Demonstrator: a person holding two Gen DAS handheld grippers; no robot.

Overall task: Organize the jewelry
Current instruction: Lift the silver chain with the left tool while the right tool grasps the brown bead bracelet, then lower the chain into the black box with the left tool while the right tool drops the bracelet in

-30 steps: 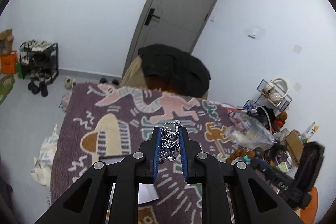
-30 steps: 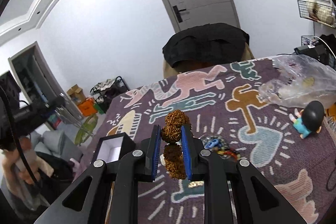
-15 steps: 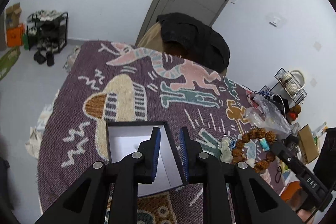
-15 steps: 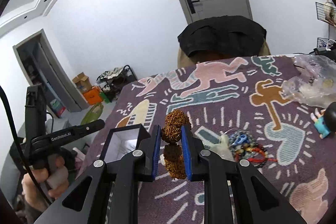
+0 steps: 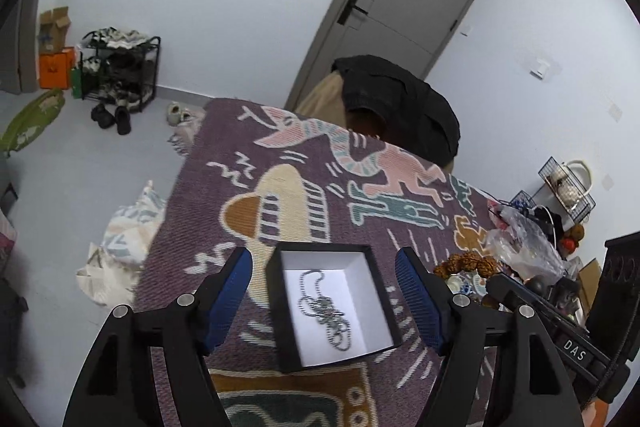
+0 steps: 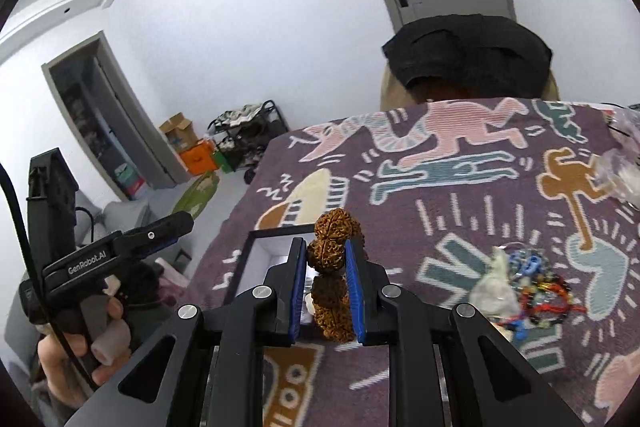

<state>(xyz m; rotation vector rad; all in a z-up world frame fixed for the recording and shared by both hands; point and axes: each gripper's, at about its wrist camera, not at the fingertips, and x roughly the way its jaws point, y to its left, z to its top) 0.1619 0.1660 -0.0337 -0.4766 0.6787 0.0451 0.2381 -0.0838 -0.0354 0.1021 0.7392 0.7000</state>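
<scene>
Left wrist view shows the left gripper (image 5: 323, 301), jaws wide apart, above the black box (image 5: 383, 301) holding the silver chain (image 5: 325, 309), so the right gripper (image 6: 326, 289), clamping the brown seed-bead bracelet (image 6: 332, 255), should lower fully over the box before releasing.

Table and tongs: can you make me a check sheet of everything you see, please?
Surface: purple patterned cloth covers the table.
Job's things: black box, white inside, lies open with the silver chain in it; brown bead bracelet is held above the cloth, by the box.
Clutter: pile of coloured bracelets, clear plastic bag.
Grippers: left tongs open wide over the box, holding nothing; right tongs shut on the brown bead bracelet.
Cables: black cable runs beside the left handle.
Surroundings: grey door, shoe rack, chair with black jacket, orange box.
</scene>
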